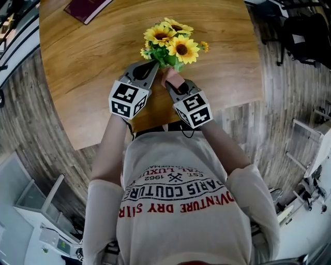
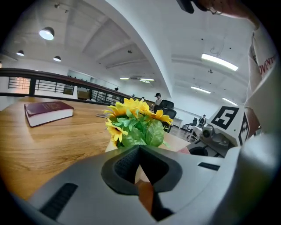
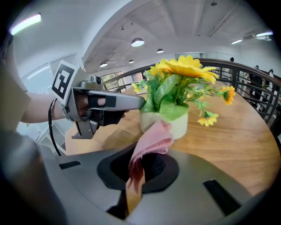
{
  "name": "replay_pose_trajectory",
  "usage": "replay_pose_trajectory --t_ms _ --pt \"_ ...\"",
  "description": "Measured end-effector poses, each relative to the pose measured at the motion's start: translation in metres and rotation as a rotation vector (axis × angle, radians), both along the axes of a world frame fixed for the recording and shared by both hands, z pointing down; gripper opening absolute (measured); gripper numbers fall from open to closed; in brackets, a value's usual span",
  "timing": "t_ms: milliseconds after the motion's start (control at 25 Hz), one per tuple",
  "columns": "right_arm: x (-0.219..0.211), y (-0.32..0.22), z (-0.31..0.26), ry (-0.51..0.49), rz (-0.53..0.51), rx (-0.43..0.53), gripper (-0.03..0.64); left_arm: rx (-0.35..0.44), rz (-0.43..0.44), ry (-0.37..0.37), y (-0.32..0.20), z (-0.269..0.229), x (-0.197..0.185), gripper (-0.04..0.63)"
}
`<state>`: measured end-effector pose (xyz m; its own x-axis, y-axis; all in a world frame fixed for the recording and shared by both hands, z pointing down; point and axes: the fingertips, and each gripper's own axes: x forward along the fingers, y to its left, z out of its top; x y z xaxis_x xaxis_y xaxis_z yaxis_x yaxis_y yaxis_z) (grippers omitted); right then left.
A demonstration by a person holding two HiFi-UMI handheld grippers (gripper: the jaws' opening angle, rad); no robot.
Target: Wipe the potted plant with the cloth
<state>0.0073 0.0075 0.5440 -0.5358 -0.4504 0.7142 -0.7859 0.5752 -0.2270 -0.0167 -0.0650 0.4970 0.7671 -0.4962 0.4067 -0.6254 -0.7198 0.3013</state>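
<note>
A potted plant point(image 1: 169, 45) with yellow sunflowers and green leaves stands in a white pot point(image 3: 181, 125) on the round wooden table point(image 1: 77, 62). My right gripper point(image 1: 175, 87) is shut on a pink cloth point(image 3: 153, 139), whose bunched end hangs just in front of the pot's near side. My left gripper point(image 1: 154, 66) is shut, with nothing visible between its jaws. In the right gripper view the left gripper's tip point(image 3: 141, 102) rests against the pot's left rim under the leaves. The left gripper view shows the flowers point(image 2: 136, 118) right beyond the closed tips point(image 2: 139, 148).
A dark red book point(image 1: 85, 8) lies at the table's far left, also in the left gripper view as a book point(image 2: 47, 112). The table's near edge point(image 1: 155, 127) runs just below both grippers. A railing point(image 3: 246, 74) and office chairs stand beyond the table.
</note>
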Motion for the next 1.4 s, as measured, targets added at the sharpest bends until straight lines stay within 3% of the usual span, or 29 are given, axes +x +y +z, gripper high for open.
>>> replay_pose_trajectory --t_ms 320,520,680,880,1080,1400 --pt "0.086 -0.013 0.011 0.073 0.001 -0.087 0.037 -0.025 -0.162 -0.025 0.004 0.004 0.003 0.015" --pt "0.135 -0.055 0.004 0.118 -0.061 -0.057 0.035 -0.018 -0.247 -0.049 0.0 0.004 0.002 0.015" --pt "0.15 -0.099 -0.005 0.146 -0.159 0.002 0.037 0.001 -0.303 -0.067 -0.005 0.004 0.003 0.015" --pt "0.137 -0.16 -0.009 0.199 -0.388 0.117 0.036 0.007 -0.3 -0.103 -0.011 0.005 0.003 0.015" --pt "0.094 -0.199 -0.007 0.183 -0.654 0.205 0.037 0.011 -0.298 -0.126 -0.019 0.006 0.0 0.015" --pt "0.026 -0.194 0.005 0.083 -1.02 0.182 0.036 0.001 -0.303 -0.093 -0.021 0.003 -0.002 0.015"
